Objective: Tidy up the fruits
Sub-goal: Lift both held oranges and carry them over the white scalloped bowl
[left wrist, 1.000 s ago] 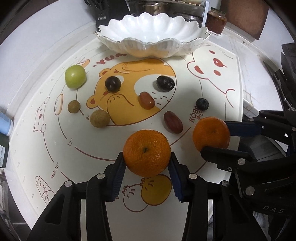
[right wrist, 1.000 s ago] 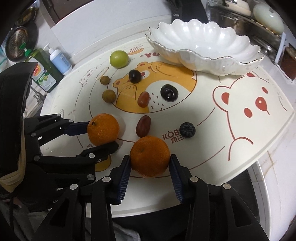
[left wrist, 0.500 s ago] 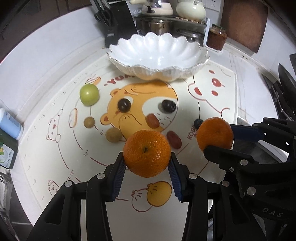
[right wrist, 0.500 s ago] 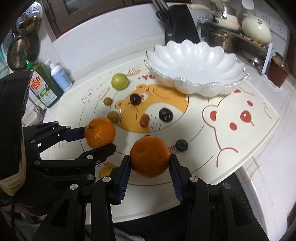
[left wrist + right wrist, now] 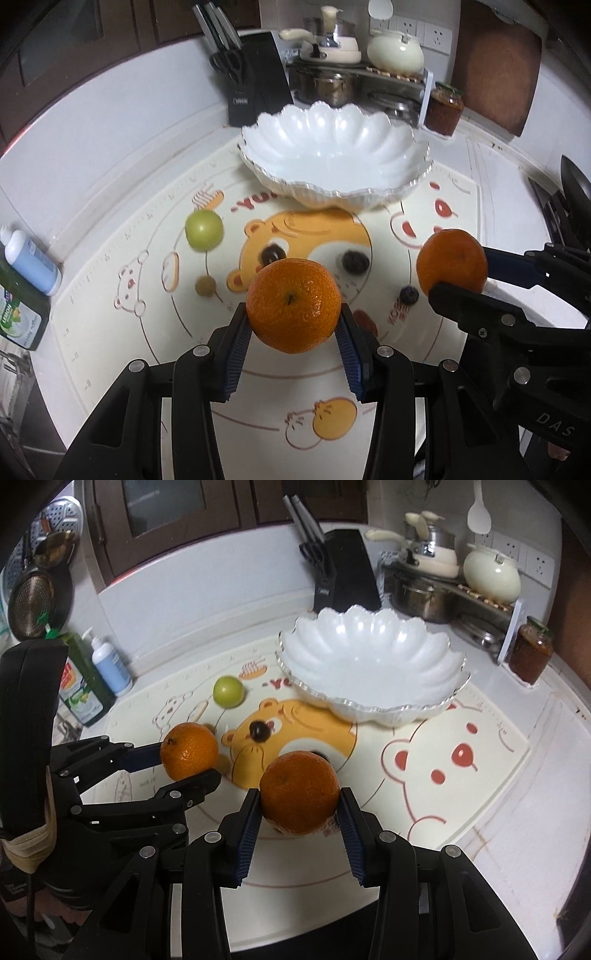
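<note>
My left gripper (image 5: 293, 325) is shut on an orange mandarin (image 5: 293, 304), held above the cartoon bear mat (image 5: 147, 314). My right gripper (image 5: 299, 806) is shut on a second mandarin (image 5: 299, 792). Each gripper shows in the other's view: the right one's mandarin (image 5: 452, 260) at the right, the left one's mandarin (image 5: 189, 751) at the left. An empty white scalloped bowl (image 5: 334, 158) stands at the mat's far edge. On the mat lie a green fruit (image 5: 204, 230), dark grapes (image 5: 355, 262), a blueberry (image 5: 409, 294) and a small brown fruit (image 5: 205, 285).
A black knife block (image 5: 255, 79) stands behind the bowl, with pots on a rack (image 5: 332, 85) and a red jar (image 5: 443, 109) to its right. Soap bottles (image 5: 31, 264) stand at the left counter edge. A person's hand (image 5: 22, 849) holds the left gripper.
Both grippers have risen with their mandarins and tilted up. The bowl and the counter's back now sit lower in view, and the fruits on the mat look smaller.
</note>
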{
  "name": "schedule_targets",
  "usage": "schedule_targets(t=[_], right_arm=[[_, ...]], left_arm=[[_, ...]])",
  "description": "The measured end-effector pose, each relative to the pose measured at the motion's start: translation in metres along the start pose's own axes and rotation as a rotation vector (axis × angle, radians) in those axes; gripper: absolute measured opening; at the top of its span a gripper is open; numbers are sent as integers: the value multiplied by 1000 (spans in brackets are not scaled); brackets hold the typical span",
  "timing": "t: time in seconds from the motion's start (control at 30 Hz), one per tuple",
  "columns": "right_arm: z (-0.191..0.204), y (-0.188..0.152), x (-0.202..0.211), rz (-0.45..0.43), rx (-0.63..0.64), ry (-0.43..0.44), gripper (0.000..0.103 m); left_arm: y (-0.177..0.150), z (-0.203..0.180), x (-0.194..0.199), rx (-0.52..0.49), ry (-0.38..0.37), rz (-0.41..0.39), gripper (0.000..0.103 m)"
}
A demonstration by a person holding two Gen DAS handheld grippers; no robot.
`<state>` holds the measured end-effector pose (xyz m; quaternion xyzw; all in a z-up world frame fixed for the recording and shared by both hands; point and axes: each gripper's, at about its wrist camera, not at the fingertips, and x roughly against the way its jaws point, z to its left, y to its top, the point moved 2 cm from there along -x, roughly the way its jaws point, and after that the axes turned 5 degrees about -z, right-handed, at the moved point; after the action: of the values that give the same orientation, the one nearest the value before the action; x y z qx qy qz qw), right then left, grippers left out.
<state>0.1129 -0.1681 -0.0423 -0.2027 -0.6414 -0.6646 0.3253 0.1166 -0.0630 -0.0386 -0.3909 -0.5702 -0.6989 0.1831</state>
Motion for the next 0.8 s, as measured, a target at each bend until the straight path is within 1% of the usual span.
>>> schedule_targets(t=[0.3,0.47,0.63,0.8], right_arm=[[-17,29,4,-95,-45,-76,43],[-32,45,3,-140,-83,-125,43],[-46,58,-2,-161,-112,-148,43],[-59,68,-8,-173,-138,-182,43]], left_arm=[[36,11,7,17,30,-102,45],[53,14,6,21,45,-143,45],[71,14,2,25,43,-176,45],[88,14,-8,27,50,-194,45]])
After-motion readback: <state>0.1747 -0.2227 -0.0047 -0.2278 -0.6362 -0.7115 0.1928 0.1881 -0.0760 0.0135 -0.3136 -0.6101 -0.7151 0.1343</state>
